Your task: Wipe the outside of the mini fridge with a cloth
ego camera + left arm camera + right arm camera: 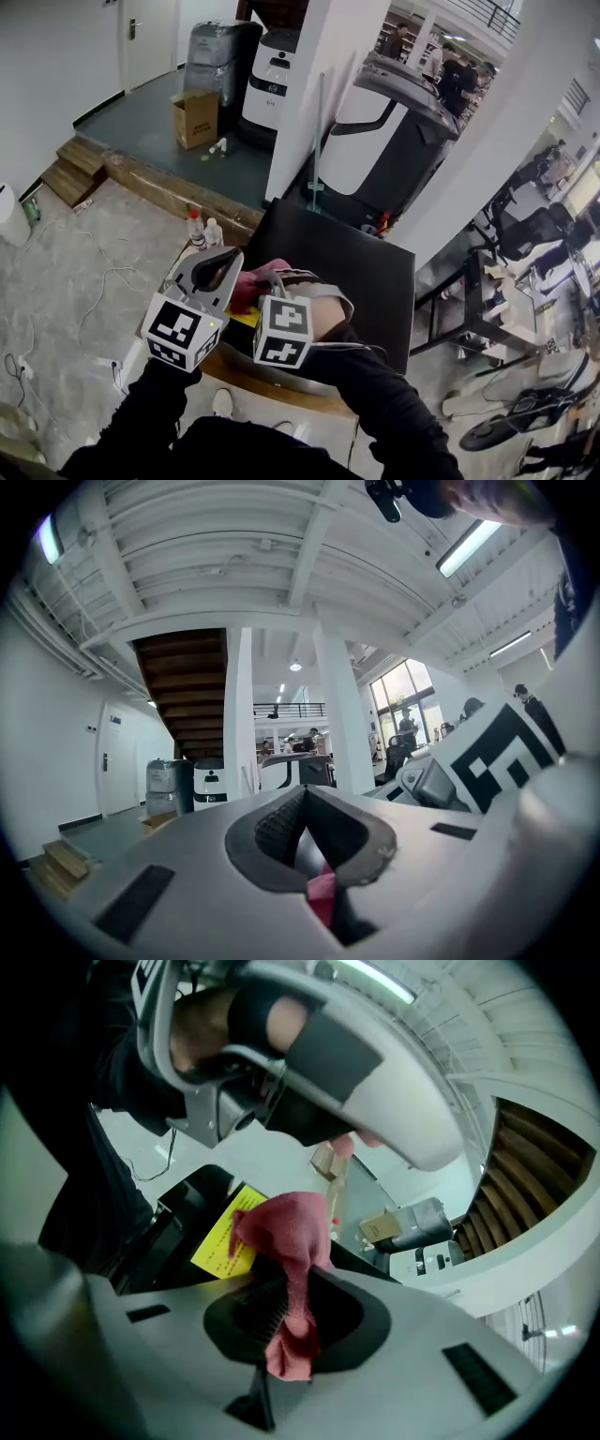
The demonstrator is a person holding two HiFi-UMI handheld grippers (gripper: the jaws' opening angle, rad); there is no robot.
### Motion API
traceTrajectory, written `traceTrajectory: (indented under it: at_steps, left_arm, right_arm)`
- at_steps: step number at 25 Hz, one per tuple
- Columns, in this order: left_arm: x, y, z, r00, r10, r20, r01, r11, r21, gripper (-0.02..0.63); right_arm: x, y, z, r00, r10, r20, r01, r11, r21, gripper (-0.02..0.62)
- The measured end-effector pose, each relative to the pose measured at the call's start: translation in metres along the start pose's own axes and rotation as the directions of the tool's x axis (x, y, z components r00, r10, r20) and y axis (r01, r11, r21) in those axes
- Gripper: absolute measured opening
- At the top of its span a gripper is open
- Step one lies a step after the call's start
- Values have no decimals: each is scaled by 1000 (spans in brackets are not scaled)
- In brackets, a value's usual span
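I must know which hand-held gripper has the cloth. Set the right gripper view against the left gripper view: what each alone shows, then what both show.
Only the right gripper view: the yellow label on the black fridge, and the right hand-held gripper shut on the cloth. Only the left gripper view: a white door, tall windows, and the left hand-held gripper, jaws together. Both: the pink cloth, a scrap between the left jaws, and the white robot.

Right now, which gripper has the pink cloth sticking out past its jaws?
The right gripper: the pink cloth bunches out beyond its shut jaws; the left gripper shows only a pink sliver.
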State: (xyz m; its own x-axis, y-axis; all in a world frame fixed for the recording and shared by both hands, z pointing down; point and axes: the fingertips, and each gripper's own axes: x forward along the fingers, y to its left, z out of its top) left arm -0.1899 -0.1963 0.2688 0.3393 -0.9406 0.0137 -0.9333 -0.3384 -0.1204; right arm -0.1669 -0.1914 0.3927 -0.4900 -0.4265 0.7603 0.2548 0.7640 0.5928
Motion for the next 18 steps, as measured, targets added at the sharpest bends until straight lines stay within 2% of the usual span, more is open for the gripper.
traceTrajectory:
  at_steps: [4,8,13,18]
  left_arm:
    - [1,-15,-7,999,-40,-11,40,999,-7,5]
    - [12,-44,-8,996,-91,-14,91,996,-11,5]
    - [31,-92,0,985,-175,-5,175,985,-6,5]
    - [51,-155,5,964,-264,-6,264,964,10,5]
  right_arm:
    - [-4,13,-6,1000,-6,-16,6,999,-36,60]
    - [-19,22,-32,999,22,-25,-22,1000,11,60]
    - [-47,33,-85,998,20,-66,-14,996,86,60]
    - [-86,54,-162,990,2,-140,21,986,168,60]
